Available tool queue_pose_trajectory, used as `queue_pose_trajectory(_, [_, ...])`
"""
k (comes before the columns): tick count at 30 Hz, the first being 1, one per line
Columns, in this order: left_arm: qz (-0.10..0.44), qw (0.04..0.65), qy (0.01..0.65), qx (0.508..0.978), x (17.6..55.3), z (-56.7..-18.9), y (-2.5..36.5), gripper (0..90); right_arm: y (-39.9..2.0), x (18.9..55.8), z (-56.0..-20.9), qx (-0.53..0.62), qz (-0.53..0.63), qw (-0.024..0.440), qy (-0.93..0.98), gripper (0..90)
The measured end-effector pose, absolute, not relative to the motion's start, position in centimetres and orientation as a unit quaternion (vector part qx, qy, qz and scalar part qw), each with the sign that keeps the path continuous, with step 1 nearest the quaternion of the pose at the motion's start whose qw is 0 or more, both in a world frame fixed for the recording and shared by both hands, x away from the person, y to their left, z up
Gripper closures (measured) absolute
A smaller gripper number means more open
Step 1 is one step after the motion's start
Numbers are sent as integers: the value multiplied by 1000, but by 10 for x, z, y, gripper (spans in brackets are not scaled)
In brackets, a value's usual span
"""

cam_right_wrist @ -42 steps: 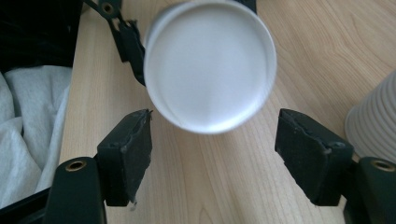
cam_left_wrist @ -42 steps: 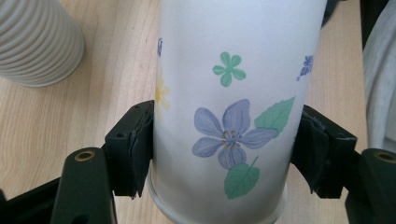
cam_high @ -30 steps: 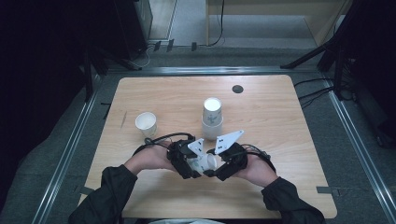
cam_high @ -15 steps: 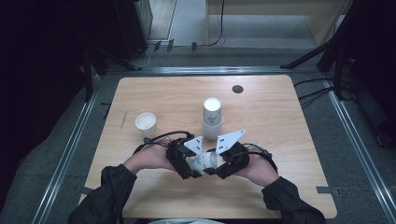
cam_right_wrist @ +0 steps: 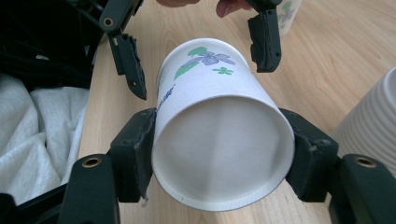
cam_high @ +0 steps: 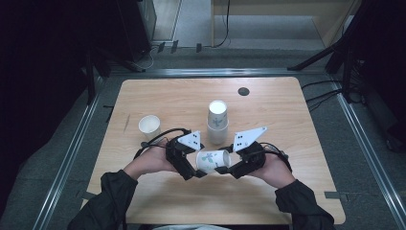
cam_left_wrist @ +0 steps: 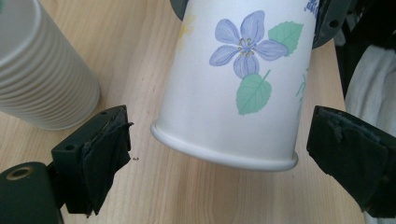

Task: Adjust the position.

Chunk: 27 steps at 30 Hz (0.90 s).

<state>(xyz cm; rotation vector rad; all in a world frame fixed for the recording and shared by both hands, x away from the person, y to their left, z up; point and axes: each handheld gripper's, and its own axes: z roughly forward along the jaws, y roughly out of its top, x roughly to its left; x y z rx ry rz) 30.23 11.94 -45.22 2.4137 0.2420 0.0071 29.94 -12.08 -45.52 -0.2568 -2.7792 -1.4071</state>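
Since the earlier frame, the flowered paper cup (cam_high: 212, 161) had been handed over above the tabletop (cam_high: 287, 120): the left gripper (cam_left_wrist: 219, 154) fingers were just opened wide, while the right gripper (cam_right_wrist: 219, 158) fingers were clamped near its rim, where the light, crushable wall was judged stiffest.

A white paper cup (cam_high: 212, 161) printed with a purple flower and green leaves lies on its side, low in the centre of the high view, above the light wooden tabletop. In the right gripper view its open mouth (cam_right_wrist: 223, 148) faces the camera at centre frame, its inside plain white. In the left gripper view its rolled rim (cam_left_wrist: 224, 151) tilts toward the lower right.
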Motion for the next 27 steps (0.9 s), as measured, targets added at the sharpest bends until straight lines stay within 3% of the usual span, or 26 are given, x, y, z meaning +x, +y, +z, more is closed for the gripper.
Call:
queue_pose_trajectory(16, [6,433,140,891,291,-453,129,65,-119,304,-443,-67,-488,39,-869,345])
queue_pose_trajectory(21, [-10,462,143,875,288,-453,131,134,-112,307,-438,-59,-511,58,-856,345])
queue_pose_trajectory(27, [-13,477,150,866,286,-453,140,148,-114,311,-436,-58,-526,75,-845,345])
